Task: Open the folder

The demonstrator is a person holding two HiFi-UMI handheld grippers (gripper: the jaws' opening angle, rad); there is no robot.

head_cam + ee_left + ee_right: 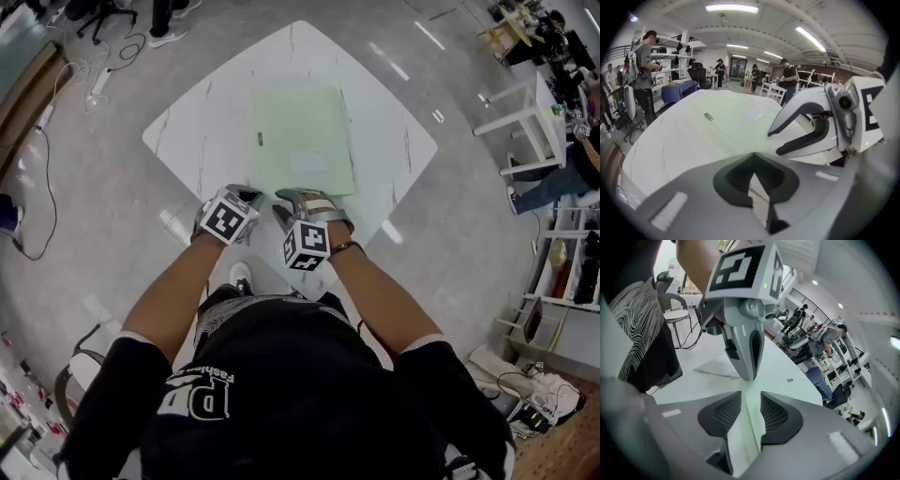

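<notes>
A pale green folder [302, 141] lies flat and closed on the white marble table [202, 131]; it bears a white label [307, 161] and a small dark tag [260, 140]. Both grippers sit at its near edge. My left gripper [246, 199] is by the near left corner, its tips meeting [752, 154]; I cannot tell whether anything is pinched. My right gripper [289, 208] hovers just right of it, jaws apart [751, 397], with only the green folder surface [780, 366] showing in the gap. Each gripper view shows the other gripper close ahead.
The table stands corner-on to me, and its near corner is hidden under my arms. Cables [47, 159] trail on the floor at left. A white desk [525, 112] and shelves stand at right, and several people work at benches in the background [644, 65].
</notes>
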